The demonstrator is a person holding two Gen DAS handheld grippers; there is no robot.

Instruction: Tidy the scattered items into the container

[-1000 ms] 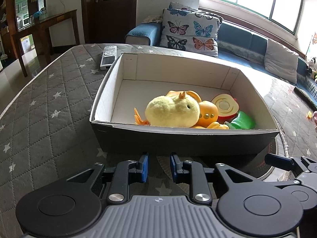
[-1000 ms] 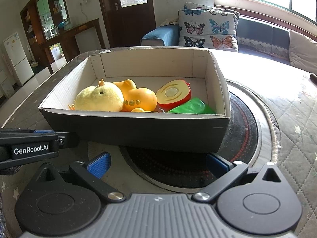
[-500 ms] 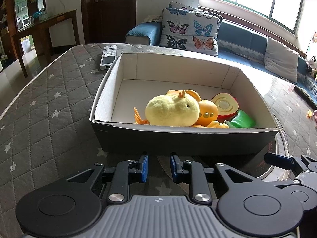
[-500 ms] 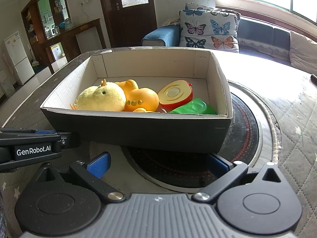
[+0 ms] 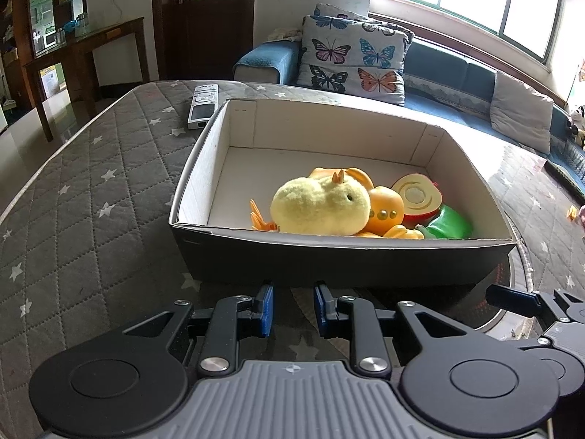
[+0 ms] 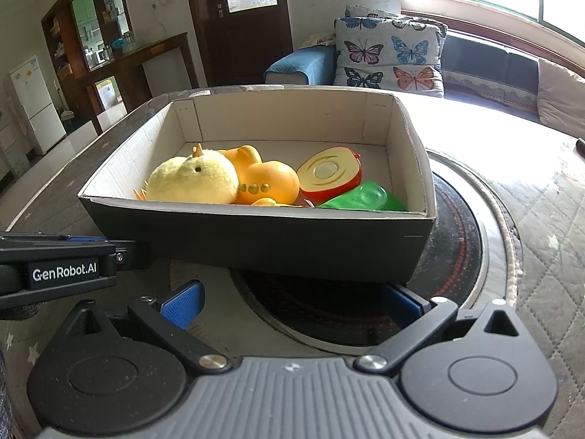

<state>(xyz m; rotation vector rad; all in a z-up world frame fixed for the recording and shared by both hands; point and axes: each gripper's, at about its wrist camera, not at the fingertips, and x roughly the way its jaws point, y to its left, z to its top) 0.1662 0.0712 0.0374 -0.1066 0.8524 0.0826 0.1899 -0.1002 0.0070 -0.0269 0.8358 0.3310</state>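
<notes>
A cardboard box [image 5: 329, 259] [image 6: 256, 245] with dark outer walls sits on the quilted table. Inside lie a yellow plush chick [image 5: 320, 205] [image 6: 193, 179], an orange toy duck [image 5: 385, 210] [image 6: 270, 181], a halved toy apple [image 5: 415, 195] [image 6: 329, 173] and a green toy [image 5: 448, 225] [image 6: 360, 197]. My left gripper [image 5: 291, 309] is just in front of the box's near wall, empty, its jaws a narrow gap apart. My right gripper [image 6: 292, 300] is wide open and empty, in front of the box's near wall.
A remote control [image 5: 203, 106] lies on the table behind the box's left corner. A round dark stove plate [image 6: 457, 256] lies under the box's right end. A sofa with butterfly cushions [image 5: 351, 62] stands beyond the table. The left gripper's body [image 6: 65, 269] shows at left.
Both grippers have shifted very slightly; the box and toys have not moved.
</notes>
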